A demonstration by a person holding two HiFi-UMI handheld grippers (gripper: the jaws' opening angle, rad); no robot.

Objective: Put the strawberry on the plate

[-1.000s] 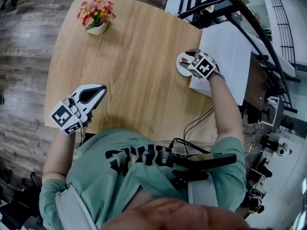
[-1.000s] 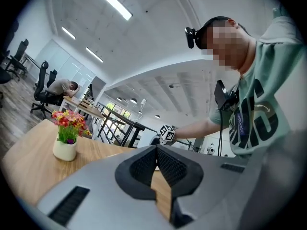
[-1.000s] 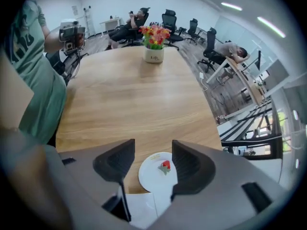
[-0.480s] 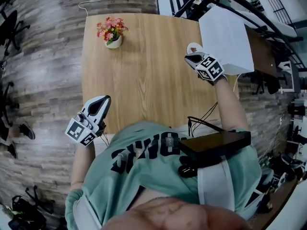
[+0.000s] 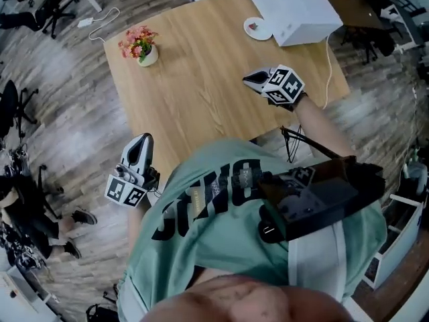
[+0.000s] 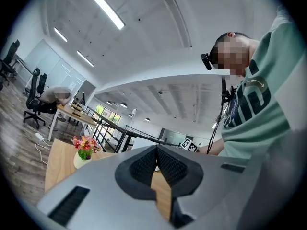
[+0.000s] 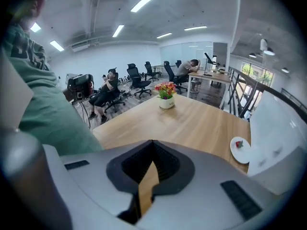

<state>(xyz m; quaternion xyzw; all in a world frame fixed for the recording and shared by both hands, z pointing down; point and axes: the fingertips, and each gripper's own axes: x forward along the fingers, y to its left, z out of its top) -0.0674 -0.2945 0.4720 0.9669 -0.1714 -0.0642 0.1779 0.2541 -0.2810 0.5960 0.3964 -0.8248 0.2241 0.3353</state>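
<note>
Head view gives me one wooden bench (image 5: 201,79) with four things to count around it: one white plate (image 5: 258,27), one strawberry (image 5: 253,26), one flower pot (image 5: 139,45) and one white box (image 5: 295,9). The strawberry lies on the plate, a small red spot just off its middle. The plate sits close to the bench's far edge, just beside the box's corner; I cannot tell whether they touch. The pot stands alone near the far left corner, well apart from the plate.

I have two grippers. The right gripper (image 5: 247,79) hangs over the bench towards its right side, well short of the plate and tilted downward. In the right gripper view its fingers (image 7: 160,159) are closed on each other with nothing between them, and the plate (image 7: 238,150) with the strawberry (image 7: 239,144) shows off to the right, beside the box (image 7: 278,143). The left gripper (image 5: 143,139) is at the bench's near left edge, mostly over the floor (image 5: 74,113). In the left gripper view its fingers (image 6: 144,164) are also closed and empty, pointing level.

Bare wood spans from the pot across to the plate and down to the near edge. One cable (image 5: 328,66) hangs over the right edge by the box. Office chairs (image 5: 13,106) stand on the floor to the left.
</note>
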